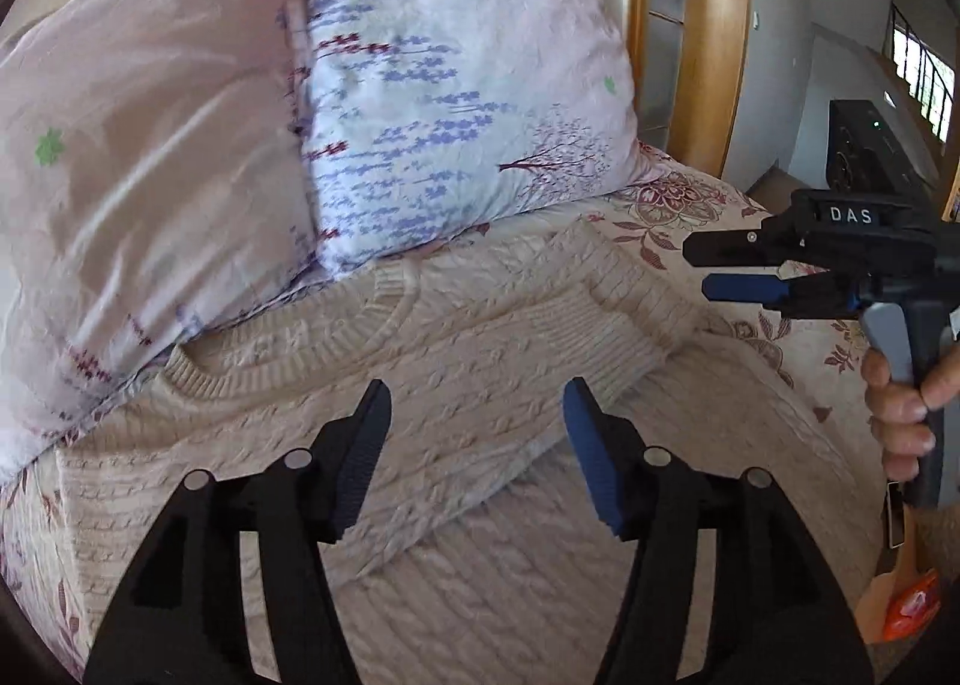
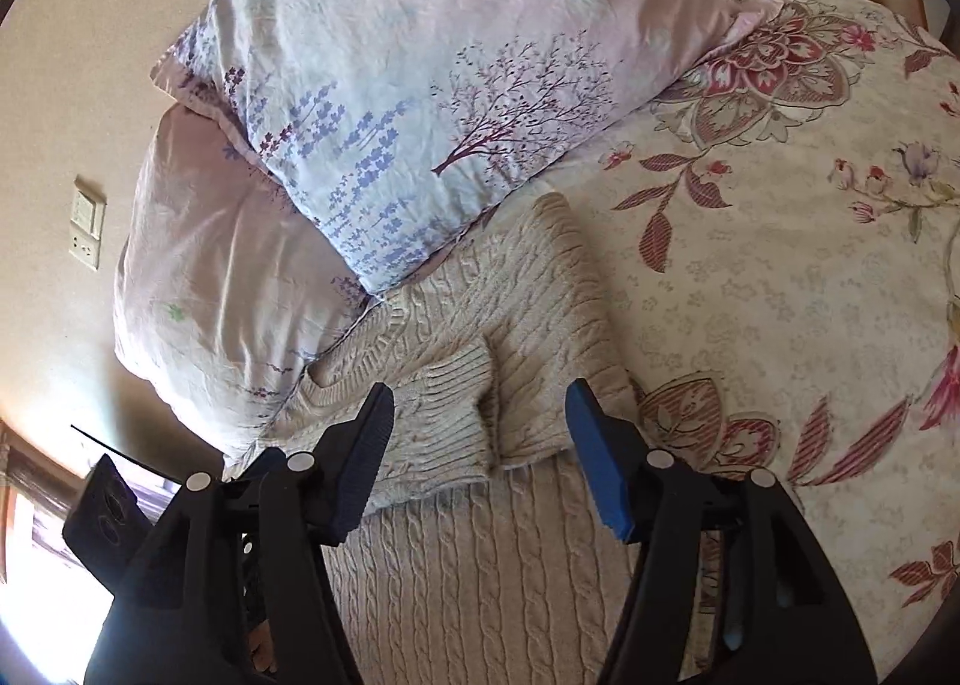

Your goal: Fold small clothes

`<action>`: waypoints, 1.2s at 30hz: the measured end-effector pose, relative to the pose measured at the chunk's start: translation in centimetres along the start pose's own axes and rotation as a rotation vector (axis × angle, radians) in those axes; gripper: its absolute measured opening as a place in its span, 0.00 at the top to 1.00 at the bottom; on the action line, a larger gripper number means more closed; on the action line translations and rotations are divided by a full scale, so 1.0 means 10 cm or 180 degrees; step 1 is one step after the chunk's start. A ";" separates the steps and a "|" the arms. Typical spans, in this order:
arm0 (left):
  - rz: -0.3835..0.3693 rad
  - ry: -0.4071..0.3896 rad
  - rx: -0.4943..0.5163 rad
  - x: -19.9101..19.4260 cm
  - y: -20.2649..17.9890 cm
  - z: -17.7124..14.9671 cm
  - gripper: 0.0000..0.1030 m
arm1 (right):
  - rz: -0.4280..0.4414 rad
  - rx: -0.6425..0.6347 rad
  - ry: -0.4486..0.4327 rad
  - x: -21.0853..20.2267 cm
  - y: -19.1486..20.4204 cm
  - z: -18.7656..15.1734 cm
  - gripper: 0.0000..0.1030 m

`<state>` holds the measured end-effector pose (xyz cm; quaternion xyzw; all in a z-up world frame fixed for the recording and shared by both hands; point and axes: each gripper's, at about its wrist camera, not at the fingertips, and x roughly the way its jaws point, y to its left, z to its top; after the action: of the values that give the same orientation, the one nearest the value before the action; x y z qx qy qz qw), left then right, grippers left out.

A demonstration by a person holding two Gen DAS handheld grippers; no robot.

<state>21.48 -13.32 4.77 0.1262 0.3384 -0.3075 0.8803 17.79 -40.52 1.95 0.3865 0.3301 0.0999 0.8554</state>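
Observation:
A cream cable-knit sweater point(image 1: 480, 337) lies flat on the bed, its neckline toward the pillows and one sleeve folded across the chest. My left gripper point(image 1: 477, 403) hovers just above the sweater's body, jaws open and nothing between the pads. From the right edge of the left wrist view, my right gripper point(image 1: 699, 269) reaches in side-on over the bedspread, held by a hand point(image 1: 900, 409). In the right wrist view the right gripper point(image 2: 478, 403) is open above the folded sleeve's ribbed cuff point(image 2: 444, 385) of the sweater point(image 2: 528, 289), gripping nothing.
Two pale floral pillows point(image 1: 420, 84) point(image 1: 138, 156) lean at the head of the bed, touching the sweater's collar. A flower-patterned bedspread point(image 2: 780, 277) spreads to the right. A wooden bed frame point(image 1: 720, 24) stands behind, with a wall socket point(image 2: 87, 229) on the beige wall.

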 end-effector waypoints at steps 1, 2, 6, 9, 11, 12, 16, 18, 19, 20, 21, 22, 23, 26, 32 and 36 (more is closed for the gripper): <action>0.0052 0.0024 -0.0094 -0.08 0.15 -0.05 0.42 | 0.0028 -0.0020 0.0069 0.05 0.03 0.00 0.47; 0.0141 0.0043 -0.0183 -0.17 0.33 -0.15 0.42 | 0.0014 -0.0053 0.0127 0.10 0.07 0.01 0.48; 0.0786 0.0136 -0.0604 -0.52 1.10 -0.51 0.42 | -0.0279 -0.0302 0.0250 0.33 0.20 0.01 0.52; 0.1075 0.0216 -0.1050 -0.68 1.64 -0.72 0.45 | -0.0358 -0.0245 0.0404 0.51 0.16 0.00 0.54; 0.1068 0.0275 -0.1357 -0.71 1.92 -0.81 0.45 | -0.0376 -0.0225 0.0480 0.59 0.13 -0.03 0.57; 0.1041 0.0291 -0.1479 -0.70 2.03 -0.84 0.46 | -0.0365 -0.0225 0.0509 0.62 0.13 -0.05 0.59; 0.1006 0.0395 -0.1786 -0.52 2.30 -0.89 0.48 | -0.0407 -0.0276 0.0510 0.64 0.15 -0.08 0.62; 0.0964 0.0455 -0.1891 -0.40 2.39 -0.89 0.49 | -0.0384 -0.0241 0.0518 0.64 0.13 -0.07 0.62; 0.0911 0.0477 -0.1927 -0.34 2.42 -0.88 0.49 | -0.0387 -0.0251 0.0523 0.64 0.13 -0.06 0.63; 0.0895 0.0506 -0.1957 -0.29 2.44 -0.87 0.50 | -0.0408 -0.0285 0.0524 0.65 0.14 -0.06 0.64; 0.0888 0.0535 -0.1969 -0.24 2.46 -0.86 0.52 | -0.0436 -0.0343 0.0534 0.66 0.15 -0.07 0.71; 0.0879 0.0564 -0.1972 -0.19 2.48 -0.86 0.56 | -0.0429 -0.0390 0.0564 0.68 0.17 -0.08 0.77; 0.0840 0.0569 -0.1987 -0.16 2.48 -0.86 0.60 | -0.0420 -0.0425 0.0593 0.71 0.19 -0.09 0.86; 0.0769 0.0531 -0.2035 -0.13 2.49 -0.84 0.74 | -0.0417 -0.0631 0.0405 0.66 0.35 -0.04 0.90; 0.0716 0.0320 -0.2124 -0.23 2.51 -0.85 0.92 | -0.0013 -0.1246 -0.0621 0.20 0.86 -0.05 0.91; 0.0682 0.0155 -0.2315 -0.38 2.60 -0.97 0.92 | -0.0684 -0.0939 0.0042 0.77 0.40 -0.03 0.91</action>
<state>30.54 12.89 0.52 -0.1525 0.4312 -0.0705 0.8865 23.82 -34.32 0.94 0.2186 0.3568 0.0578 0.9064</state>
